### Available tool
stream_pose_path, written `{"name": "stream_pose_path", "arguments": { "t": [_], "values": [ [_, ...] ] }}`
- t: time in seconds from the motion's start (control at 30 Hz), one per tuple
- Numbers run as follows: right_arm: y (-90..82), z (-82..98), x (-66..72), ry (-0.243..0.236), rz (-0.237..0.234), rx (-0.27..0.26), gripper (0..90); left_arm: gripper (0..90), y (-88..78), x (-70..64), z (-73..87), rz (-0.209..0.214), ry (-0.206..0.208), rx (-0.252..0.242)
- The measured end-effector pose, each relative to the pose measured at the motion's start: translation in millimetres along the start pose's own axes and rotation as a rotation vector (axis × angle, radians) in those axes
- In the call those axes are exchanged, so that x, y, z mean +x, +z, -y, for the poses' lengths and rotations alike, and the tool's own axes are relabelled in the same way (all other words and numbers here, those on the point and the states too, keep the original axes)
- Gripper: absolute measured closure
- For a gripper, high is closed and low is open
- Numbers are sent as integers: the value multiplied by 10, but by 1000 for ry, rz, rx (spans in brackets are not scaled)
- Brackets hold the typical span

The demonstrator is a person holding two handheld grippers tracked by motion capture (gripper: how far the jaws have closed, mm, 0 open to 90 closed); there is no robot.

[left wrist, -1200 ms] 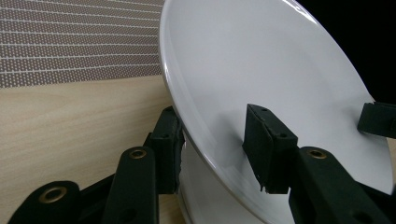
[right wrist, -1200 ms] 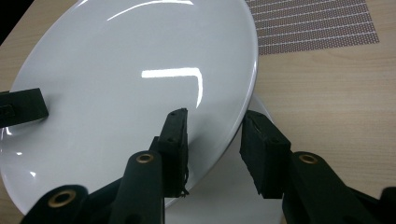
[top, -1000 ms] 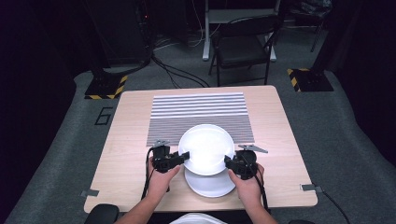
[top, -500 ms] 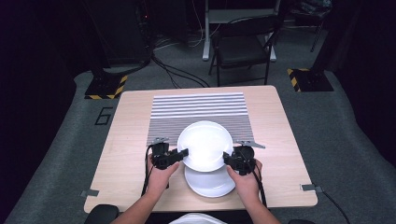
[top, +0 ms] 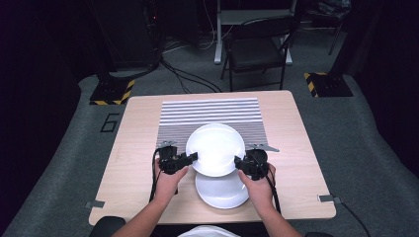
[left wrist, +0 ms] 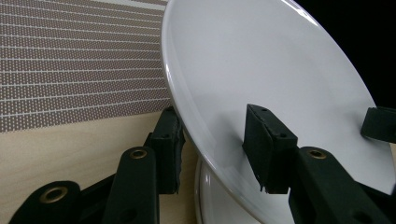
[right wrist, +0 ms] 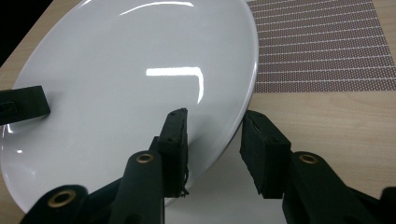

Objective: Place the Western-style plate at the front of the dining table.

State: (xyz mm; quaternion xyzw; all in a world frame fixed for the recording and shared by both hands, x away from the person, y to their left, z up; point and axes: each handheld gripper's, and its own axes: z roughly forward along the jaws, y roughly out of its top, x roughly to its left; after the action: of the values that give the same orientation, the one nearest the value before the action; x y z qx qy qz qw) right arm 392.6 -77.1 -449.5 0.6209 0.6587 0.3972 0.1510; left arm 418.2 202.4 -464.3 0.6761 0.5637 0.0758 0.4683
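Lifted farther off the lower plate (top: 221, 190) than a second ago, the upper plate (top: 215, 149) now hangs over the near edge of the striped mat (top: 211, 114) on the table (top: 133, 148), held between the left gripper (top: 191, 157) and right gripper (top: 238, 161) (one at each side). From the left gripper view, the jaws pinch the plate's rim, one above, one beneath. From the right gripper view, the jaws likewise straddle the rim, clamping it.

Folding chair (top: 257, 52) beyond wooden table (top: 133, 143)
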Motion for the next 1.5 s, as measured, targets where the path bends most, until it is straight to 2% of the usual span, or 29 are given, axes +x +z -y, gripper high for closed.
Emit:
{"name": "stream_pose_path", "arguments": {
  "t": [0.77, 1.1, 1.5],
  "values": [
    [78, -174, 15, -12, 3, -23, 611, 577, 56, 42, -175, 0, -2, -12],
    [127, -255, 22, -20, 8, -27, 611, 577, 95, 70, -229, -1, -21, -18],
    [166, -320, 11, -19, 10, -34, 611, 579, 131, 68, -328, -8, -3, -20]
  ]
}}
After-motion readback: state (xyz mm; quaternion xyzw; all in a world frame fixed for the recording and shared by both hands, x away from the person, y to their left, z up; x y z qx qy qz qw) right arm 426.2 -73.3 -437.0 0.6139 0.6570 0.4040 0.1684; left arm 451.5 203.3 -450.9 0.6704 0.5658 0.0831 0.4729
